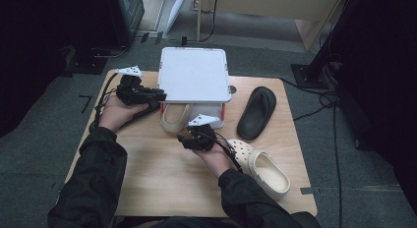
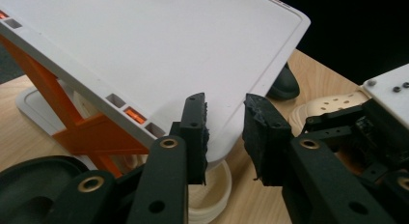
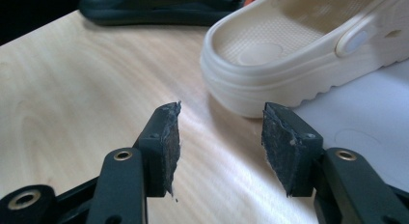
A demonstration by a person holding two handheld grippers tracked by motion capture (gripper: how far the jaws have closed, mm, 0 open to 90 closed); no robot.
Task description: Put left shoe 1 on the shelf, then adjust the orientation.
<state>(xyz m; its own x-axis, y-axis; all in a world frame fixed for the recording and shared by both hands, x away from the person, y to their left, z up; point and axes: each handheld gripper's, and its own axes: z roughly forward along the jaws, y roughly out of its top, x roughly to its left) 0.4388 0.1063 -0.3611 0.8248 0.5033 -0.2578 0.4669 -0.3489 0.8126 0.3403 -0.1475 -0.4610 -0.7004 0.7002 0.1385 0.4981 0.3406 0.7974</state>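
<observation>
A white lid (image 1: 194, 73) stands raised over its box on orange hinges (image 2: 72, 118). My left gripper (image 1: 158, 96) is at the lid's left front corner. In the left gripper view its jaws (image 2: 225, 132) stand apart with the lid's rim (image 2: 219, 149) in the gap, and the pads do not press on it. A cream clog (image 1: 174, 117) lies under the lid on the white base (image 3: 357, 118). My right gripper (image 1: 186, 138) is open just in front of that clog's heel (image 3: 255, 89), with nothing between its jaws (image 3: 219, 137).
A black sandal (image 1: 256, 112) lies right of the box, and a second cream clog (image 1: 263, 164) lies at the front right. Another black sandal (image 2: 34, 185) sits under my left hand. Bare wood shows at the table's front (image 1: 167, 179).
</observation>
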